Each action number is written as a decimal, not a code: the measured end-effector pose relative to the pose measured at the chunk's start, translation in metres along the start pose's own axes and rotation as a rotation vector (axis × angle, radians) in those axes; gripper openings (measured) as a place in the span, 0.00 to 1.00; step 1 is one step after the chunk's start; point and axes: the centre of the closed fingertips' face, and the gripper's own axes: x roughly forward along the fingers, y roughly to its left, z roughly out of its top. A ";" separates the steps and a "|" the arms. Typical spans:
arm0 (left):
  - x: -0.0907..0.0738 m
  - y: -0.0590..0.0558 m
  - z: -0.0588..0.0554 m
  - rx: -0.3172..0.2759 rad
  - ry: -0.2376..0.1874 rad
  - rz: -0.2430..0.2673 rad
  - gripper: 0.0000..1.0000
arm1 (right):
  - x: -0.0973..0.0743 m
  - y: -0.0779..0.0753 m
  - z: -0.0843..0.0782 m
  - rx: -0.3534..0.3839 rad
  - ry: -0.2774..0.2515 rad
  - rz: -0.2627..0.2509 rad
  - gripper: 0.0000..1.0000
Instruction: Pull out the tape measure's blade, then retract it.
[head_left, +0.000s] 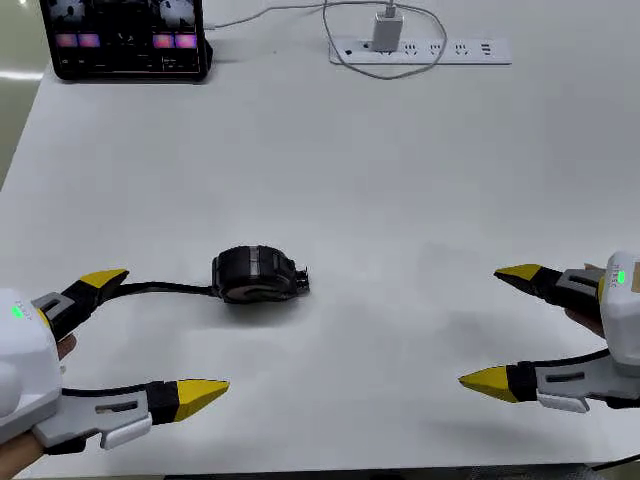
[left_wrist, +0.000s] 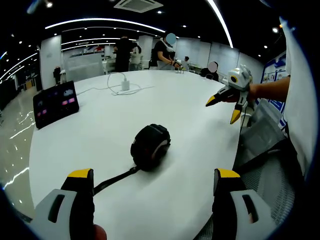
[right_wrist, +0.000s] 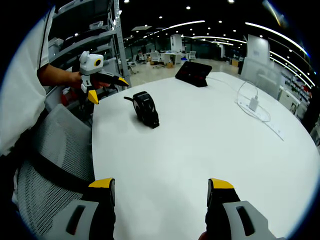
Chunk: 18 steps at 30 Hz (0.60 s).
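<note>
The tape measure (head_left: 258, 274) lay on the bench (head_left: 420, 170), nearer the left tool (head_left: 165, 332), its blade end probably facing the right tool (head_left: 488, 326) for pulling. Both tools were spread wide, holding nothing.

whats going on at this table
A person holds a tool in each hand over a white table. A black tape measure lies on it, its strap trailing toward the left tool. That one and the right tool are both open, gripping nothing; the blade is not pulled out yet.
</note>
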 end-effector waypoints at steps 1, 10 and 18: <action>0.000 0.000 0.000 0.000 0.000 0.001 0.98 | 0.000 0.000 0.000 0.001 -0.001 -0.001 0.74; 0.000 -0.001 -0.003 -0.005 0.008 -0.004 0.97 | 0.001 0.001 -0.003 0.022 0.009 0.004 0.74; 0.001 -0.001 -0.001 0.000 0.007 -0.009 0.97 | 0.002 0.001 -0.002 0.028 0.007 0.008 0.74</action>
